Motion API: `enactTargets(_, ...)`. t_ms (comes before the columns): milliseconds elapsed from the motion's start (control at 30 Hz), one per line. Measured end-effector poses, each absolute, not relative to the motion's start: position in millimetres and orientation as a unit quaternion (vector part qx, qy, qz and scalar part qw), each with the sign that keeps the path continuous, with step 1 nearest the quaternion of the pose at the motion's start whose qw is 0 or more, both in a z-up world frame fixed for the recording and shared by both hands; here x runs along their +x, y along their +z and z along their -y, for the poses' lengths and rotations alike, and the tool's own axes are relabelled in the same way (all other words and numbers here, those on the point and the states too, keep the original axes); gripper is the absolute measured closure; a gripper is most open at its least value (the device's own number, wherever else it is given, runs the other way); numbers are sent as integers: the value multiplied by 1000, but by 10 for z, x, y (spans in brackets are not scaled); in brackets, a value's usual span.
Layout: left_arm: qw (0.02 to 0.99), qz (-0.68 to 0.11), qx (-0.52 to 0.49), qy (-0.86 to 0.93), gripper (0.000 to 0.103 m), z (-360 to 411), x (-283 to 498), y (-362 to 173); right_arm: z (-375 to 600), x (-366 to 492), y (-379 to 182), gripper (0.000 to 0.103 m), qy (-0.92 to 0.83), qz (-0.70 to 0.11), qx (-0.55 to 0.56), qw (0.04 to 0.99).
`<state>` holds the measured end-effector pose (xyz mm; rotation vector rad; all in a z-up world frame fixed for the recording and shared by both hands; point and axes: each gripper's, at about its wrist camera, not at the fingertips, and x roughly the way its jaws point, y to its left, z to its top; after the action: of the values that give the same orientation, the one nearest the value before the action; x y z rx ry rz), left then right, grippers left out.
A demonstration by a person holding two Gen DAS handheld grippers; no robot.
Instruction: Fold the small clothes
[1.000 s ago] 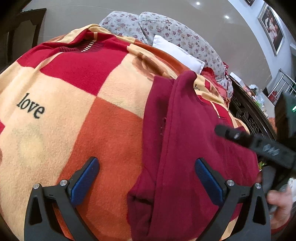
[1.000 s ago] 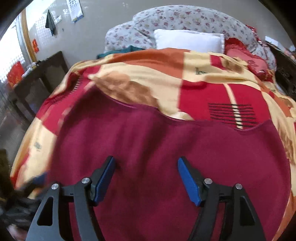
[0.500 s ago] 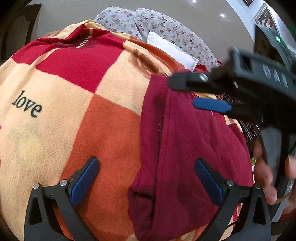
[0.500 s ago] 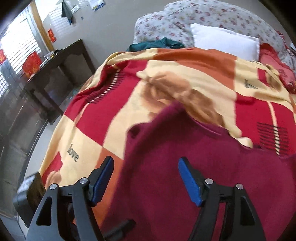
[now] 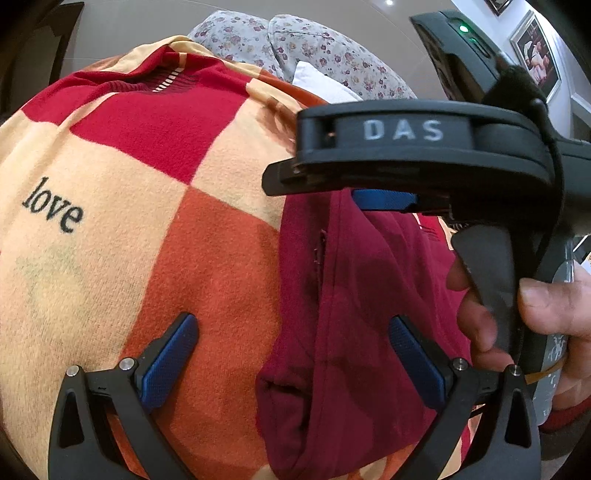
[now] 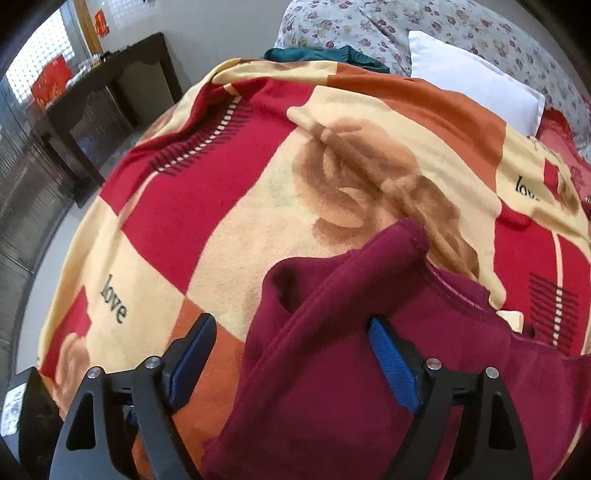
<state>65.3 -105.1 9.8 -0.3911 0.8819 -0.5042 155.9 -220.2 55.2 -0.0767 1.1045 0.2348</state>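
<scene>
Both grippers hang over a maroon garment (image 5: 354, 332) spread on a checked fleece blanket (image 5: 207, 258) that covers a bed. Seen from its own camera, the left gripper (image 5: 291, 362) points down at a slant with its blue pads (image 5: 170, 358) set wide apart and nothing pinched; the garment's near folded edge lies under the gap, closer to the right-hand pad, and the other pad stands over bare orange blanket. Across the upper right of that view reaches the right gripper (image 5: 384, 199), side on, its black body lettered "DAS", with one blue pad showing beneath the body. The person's right hand (image 5: 535, 314) wraps the handle, fingers curled round the trigger lever and a red cuff at the wrist.

From the right wrist camera the right gripper (image 6: 291, 365) tips steeply down. Its jaws are opening, and a raised fold of the maroon cloth lies between them, close against the right-hand pad (image 6: 395, 369); whether that pad touches the fabric is hard to say, but nothing is clamped. Only this view shows the rolled maroon sleeve or hem (image 6: 388, 251) lying diagonally over the garment's far edge, the dark wooden side table (image 6: 107, 85) by the window, a teal cloth (image 6: 325, 55) at the head of the bed, and the white pillow (image 6: 476, 85) against the floral bedding (image 6: 443, 26). A corner of the left gripper's housing (image 6: 22, 406) shows at the lower left. The left view alone shows framed pictures (image 5: 539, 55) on the wall
</scene>
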Motion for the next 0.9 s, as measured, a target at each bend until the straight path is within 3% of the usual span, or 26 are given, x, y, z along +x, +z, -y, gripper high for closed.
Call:
enactTargets(200, 856, -419, -185, -239, 1, 1053, 648, 99, 2106, 1571, 495, 19, 101, -513, -96, 847)
enactTargets(233, 856, -419, -184, -239, 1, 1056, 649, 99, 2095, 1561, 492, 23, 99, -509, -105, 849)
enactTargets(267, 856, -419, -185, -239, 1, 1055, 648, 100, 2091, 1537, 490, 36, 90, -500, -120, 853)
enactTargets(433, 851, -417, -205, -246, 1, 996, 658, 101, 2225, 1407, 563, 60, 100, -458, -105, 877)
enactTargets(500, 849, -411, -222, -247, 1, 957, 655, 110, 2323, 1371, 636, 78, 112, -451, -76, 882)
enactTargets(533, 850, -406, -229, -246, 1, 945, 650, 115, 2395, 1336, 692, 82, 124, -446, -57, 885)
enactTargets(900, 855, -396, -204, -267, 0, 1160, 669, 117, 2565, 1177, 816, 87, 156, -432, 6, 888)
